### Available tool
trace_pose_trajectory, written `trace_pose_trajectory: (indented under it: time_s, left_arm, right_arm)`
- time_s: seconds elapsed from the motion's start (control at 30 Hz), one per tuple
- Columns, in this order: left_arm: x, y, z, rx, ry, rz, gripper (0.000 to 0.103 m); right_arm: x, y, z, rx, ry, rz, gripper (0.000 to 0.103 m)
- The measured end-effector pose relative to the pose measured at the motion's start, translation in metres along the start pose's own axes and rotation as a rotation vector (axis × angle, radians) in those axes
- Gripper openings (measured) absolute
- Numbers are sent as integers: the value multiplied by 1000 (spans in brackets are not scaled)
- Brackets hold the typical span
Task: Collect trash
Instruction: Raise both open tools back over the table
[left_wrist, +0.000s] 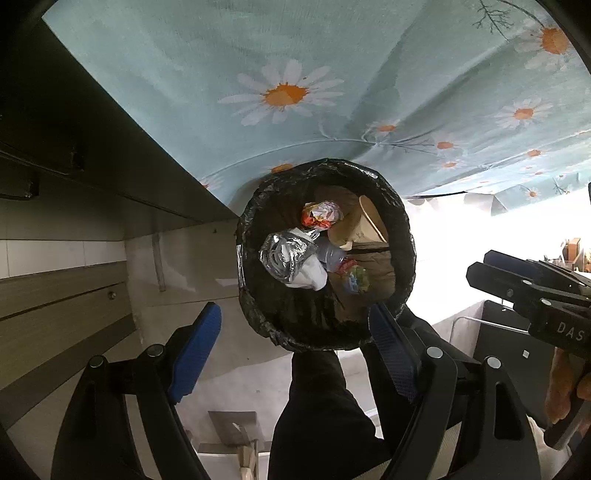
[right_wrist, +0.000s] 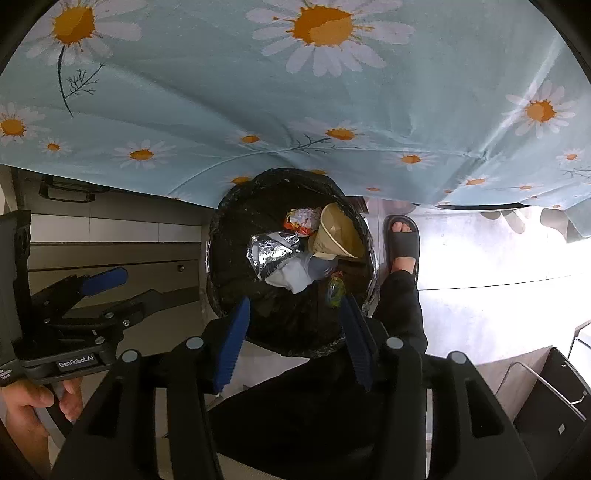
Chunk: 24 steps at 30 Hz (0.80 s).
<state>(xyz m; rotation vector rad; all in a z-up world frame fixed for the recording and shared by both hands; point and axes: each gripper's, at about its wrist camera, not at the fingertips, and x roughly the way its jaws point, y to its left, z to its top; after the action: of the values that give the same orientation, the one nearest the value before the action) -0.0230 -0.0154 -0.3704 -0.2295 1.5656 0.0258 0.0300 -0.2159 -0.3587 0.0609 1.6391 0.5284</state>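
Both wrist views look down into a round trash bin (left_wrist: 325, 254) lined with a black bag, standing on the floor at the edge of a tabletop draped in a pale blue daisy-print cloth (left_wrist: 295, 92).

Bin contents, seen from above:
- crumpled silver foil wrapper (left_wrist: 284, 254), left of centre
- white crumpled paper (left_wrist: 308, 277), touching the foil on its lower right
- tan paper cup (left_wrist: 364, 225) lying tilted against the right wall
- red-and-white crumpled wrapper (left_wrist: 321, 216) at the top, just beside the cup
- small multicoloured wrapper (left_wrist: 354, 278), lower right
- a greyish clear plastic piece between the white paper and the cup; identity unclear.

Left tongs (left_wrist: 295, 347): blue-padded jaws spread wide, nothing between them, hanging over the near rim of the bin. In the right wrist view the same tool appears off to the left, gripped by a hand (right_wrist: 33, 406).

Right tongs (right_wrist: 295, 332): jaws parted, pads clear of everything, no item held; positioned above the near rim of the bin.

1 foot in a dark slide sandal (right_wrist: 402, 240) stands on the floor just right of the bin, with a dark trouser leg (right_wrist: 402, 302) above it. Floor beyond is overexposed by bright light.
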Motion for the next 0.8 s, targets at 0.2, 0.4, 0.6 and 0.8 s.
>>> trace_pose_trajectory:
  time_s: [0.2,0.4,0.6,0.8]
  left_arm:
    - [-20,-2,-2,5,-33,-14,80]
    - [-59,-7,-2,27,-80,-48,80]
    - [-107,-6,5,45,-152,-66,80]
    - [-169,-4,14,78,-254,-46,84]
  right_arm:
    - [-23,8,-1,-34,-32,14,54]
    - [-66,23,-4,-95,-90,29,58]
    - [-121,40,-6,-127,-186,76,77]
    - [-186,60,-1,-179,-302,119,83]
